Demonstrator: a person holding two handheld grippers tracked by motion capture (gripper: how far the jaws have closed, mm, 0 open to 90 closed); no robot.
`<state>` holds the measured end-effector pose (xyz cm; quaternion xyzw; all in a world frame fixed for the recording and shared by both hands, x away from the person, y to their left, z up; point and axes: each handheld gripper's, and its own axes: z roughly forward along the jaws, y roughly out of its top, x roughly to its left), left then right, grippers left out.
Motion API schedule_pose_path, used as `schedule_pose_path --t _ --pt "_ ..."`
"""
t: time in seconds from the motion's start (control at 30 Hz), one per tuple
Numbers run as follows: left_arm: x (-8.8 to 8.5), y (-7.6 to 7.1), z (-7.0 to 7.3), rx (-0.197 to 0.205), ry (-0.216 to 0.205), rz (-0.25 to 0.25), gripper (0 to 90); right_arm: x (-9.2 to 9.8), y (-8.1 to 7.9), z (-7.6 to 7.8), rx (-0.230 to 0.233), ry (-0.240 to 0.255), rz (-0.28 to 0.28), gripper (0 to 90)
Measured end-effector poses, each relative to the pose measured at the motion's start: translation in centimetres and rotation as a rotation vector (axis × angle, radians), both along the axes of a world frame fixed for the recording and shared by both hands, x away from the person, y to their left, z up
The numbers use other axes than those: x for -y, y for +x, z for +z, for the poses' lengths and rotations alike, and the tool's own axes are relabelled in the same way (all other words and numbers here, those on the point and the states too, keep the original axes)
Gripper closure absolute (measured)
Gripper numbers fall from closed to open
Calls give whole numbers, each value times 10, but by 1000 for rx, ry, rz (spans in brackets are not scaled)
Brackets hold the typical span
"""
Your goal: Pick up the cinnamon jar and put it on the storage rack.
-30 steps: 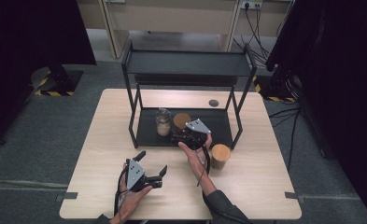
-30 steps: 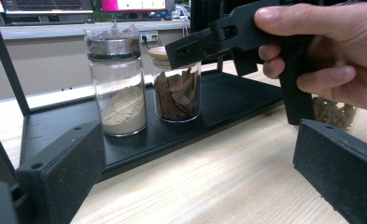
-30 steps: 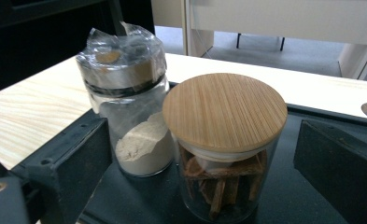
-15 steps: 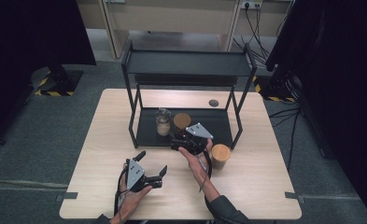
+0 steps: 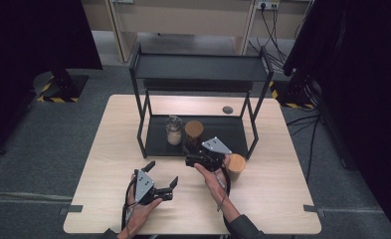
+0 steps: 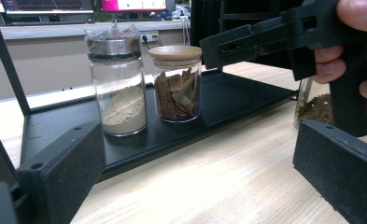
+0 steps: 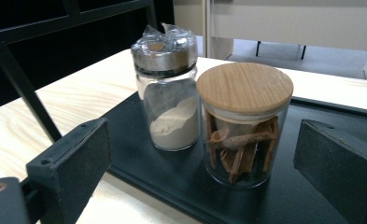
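Withdrawal noted in the high view: right hand-held gripper (image 5: pixel 190 160) has moved back from the wooden-lidded jar (image 5: pixel 193 133) on the rack's lower shelf (image 5: pixel 233 130); left hand-held gripper (image 5: pixel 159 175) rests over the counter (image 5: pixel 113 134), jaws apart. Left gripper view: jar (image 6: pixel 177 84) stands beside the powder jar (image 6: pixel 117 86). Right gripper view: jaws wide, empty, placement judged complete.
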<state>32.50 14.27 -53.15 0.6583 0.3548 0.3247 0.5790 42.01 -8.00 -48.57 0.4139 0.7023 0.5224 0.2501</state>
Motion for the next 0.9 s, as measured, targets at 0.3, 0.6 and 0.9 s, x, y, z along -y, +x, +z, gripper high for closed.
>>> schedule_pose_path --t 0.3,0.6,0.9 --pt "0 0 0 -1 0 1 20 1 -11 -1 12 4 28 47" --pt "0 0 0 -3 -3 0 20 5 -20 -8 14 -2 40 47" --pt "0 0 0 -2 -2 -1 20 7 -25 -11 16 0 51 48"
